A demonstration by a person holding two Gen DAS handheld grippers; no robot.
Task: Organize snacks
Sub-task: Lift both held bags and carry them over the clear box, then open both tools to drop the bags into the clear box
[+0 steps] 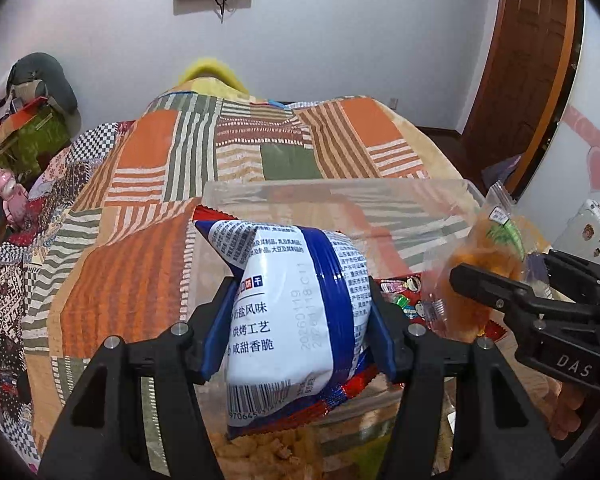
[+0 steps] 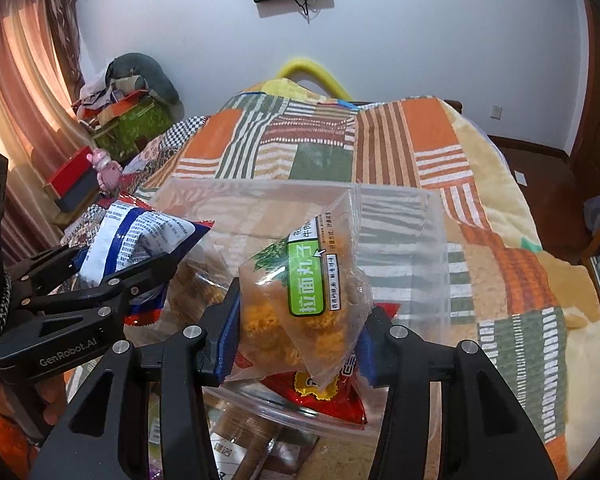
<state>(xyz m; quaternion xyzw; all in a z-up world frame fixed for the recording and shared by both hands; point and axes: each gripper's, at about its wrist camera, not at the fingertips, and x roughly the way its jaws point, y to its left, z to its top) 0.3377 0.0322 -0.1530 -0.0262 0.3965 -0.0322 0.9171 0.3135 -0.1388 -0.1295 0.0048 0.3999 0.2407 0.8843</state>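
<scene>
Blue-white cracker bag (image 1: 292, 320) pinched in left gripper (image 1: 300, 320), noodle-ball bag (image 2: 300, 300) in right gripper (image 2: 300, 328), both over clear bin (image 2: 400, 200) at twelve o'clock; release inside likely next.

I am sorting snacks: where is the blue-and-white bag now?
The blue-and-white bag is clamped in the left hand-held gripper, above the clear plastic box, left of the orange snack bag.
</scene>
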